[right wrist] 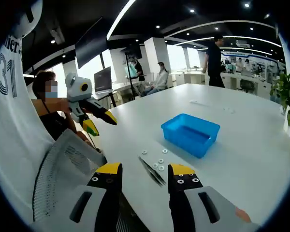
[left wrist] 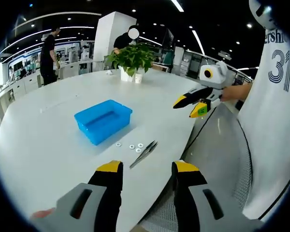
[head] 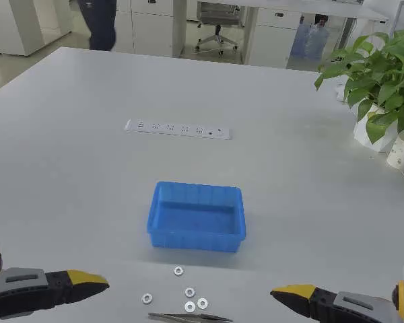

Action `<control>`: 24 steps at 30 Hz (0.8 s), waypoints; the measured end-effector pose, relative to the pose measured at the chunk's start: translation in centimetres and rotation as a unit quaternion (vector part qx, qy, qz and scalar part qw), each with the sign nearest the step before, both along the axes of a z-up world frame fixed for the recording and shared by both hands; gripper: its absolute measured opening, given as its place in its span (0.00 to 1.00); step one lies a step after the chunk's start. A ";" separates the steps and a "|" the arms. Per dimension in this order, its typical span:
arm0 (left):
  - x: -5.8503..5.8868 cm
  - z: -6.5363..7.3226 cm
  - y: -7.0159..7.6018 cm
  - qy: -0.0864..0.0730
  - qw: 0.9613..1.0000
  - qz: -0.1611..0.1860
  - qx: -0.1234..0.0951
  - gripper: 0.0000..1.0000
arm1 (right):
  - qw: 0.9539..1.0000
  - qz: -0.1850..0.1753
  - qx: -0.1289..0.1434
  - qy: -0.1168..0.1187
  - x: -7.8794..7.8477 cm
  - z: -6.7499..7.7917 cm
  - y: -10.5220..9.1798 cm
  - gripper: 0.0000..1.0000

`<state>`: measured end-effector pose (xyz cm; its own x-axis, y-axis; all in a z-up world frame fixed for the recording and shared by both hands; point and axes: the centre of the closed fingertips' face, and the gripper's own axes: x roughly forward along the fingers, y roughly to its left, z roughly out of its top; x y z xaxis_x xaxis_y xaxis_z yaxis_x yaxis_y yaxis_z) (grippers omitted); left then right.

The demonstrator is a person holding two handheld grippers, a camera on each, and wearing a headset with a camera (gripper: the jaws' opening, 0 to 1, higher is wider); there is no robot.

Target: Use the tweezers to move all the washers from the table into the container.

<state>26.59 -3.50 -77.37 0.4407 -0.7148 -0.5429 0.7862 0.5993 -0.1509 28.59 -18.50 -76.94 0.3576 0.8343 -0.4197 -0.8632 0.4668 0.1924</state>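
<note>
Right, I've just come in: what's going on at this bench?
A person holds the left gripper and the right gripper over the near edge of the table, both open and empty. The tweezers lie untouched at that edge. Five washers lie loose just beyond them, in front of the blue container, which looks empty. Nothing has been picked up yet.

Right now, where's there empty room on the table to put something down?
Wide bare table lies between the power strip and the blue container, and on both sides of the container. It is crowded in front of the container, where the washers and tweezers lie, and by the plants.
</note>
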 end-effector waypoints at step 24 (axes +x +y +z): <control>-0.4 -1.0 0.1 0.021 1.000 -0.005 0.007 0.45 | 1.000 0.019 -0.022 0.007 -0.3 -1.0 0.3 0.37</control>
<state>26.19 -3.40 -78.38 0.4111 -0.7114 -0.5700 0.7848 0.5943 -0.1757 28.30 -18.23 -77.90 0.3203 0.8278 -0.4607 -0.8777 0.4423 0.1844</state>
